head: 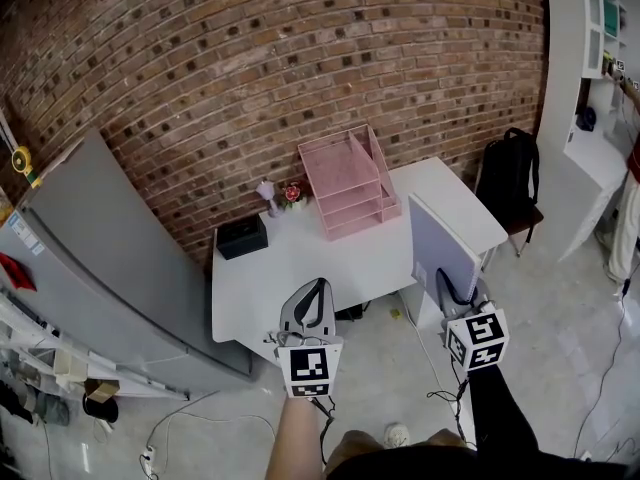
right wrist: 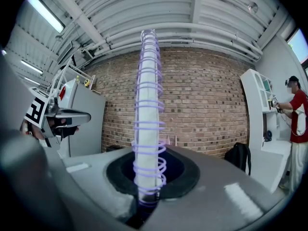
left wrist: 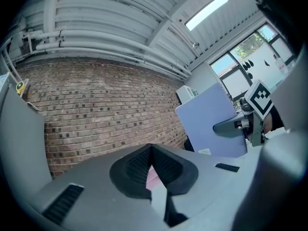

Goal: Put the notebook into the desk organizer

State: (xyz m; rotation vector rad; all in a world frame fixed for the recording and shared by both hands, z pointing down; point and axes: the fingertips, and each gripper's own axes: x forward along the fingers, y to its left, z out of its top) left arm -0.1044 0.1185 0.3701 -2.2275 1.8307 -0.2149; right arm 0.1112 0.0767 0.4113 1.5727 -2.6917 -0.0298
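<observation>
Brick wall [head: 250,58] backs a white counter [head: 290,278]. At the counter's far edge, close against the bricks, stands the pink wire-mesh desk organizer [head: 352,181], whose stacked trays seem to open toward you.

You hold both tools level, short of the counter's near edge. Your right tool [head: 455,290] is clamped narrow on the lavender spiral-bound notebook [head: 440,243]. In the right gripper view the purple wire coil [right wrist: 148,119] rises straight up between the jaws, so you have it by the bound edge. The cover stands upright like a flag, low over the counter's right part and well apart from the organizer. Gripping at the spine probably stops the pages from fanning open while you carry it.

Your left tool [head: 316,293] is closed, its pads meeting with nothing between them. It hangs near the counter's front edge, beside the right tool. I take it you have it in reserve to steady the organizer or nudge the notebook home.

A black box [head: 242,236] and a small vase of flowers [head: 280,196] sit to the left of the organizer, out of your likely path.

You are at the carrying stage, with the notebook in hand but not yet at the trays. Since the trays look like flat slots, I judge you must roll the notebook flat and line its free edge up with an opening before sliding it in.
</observation>
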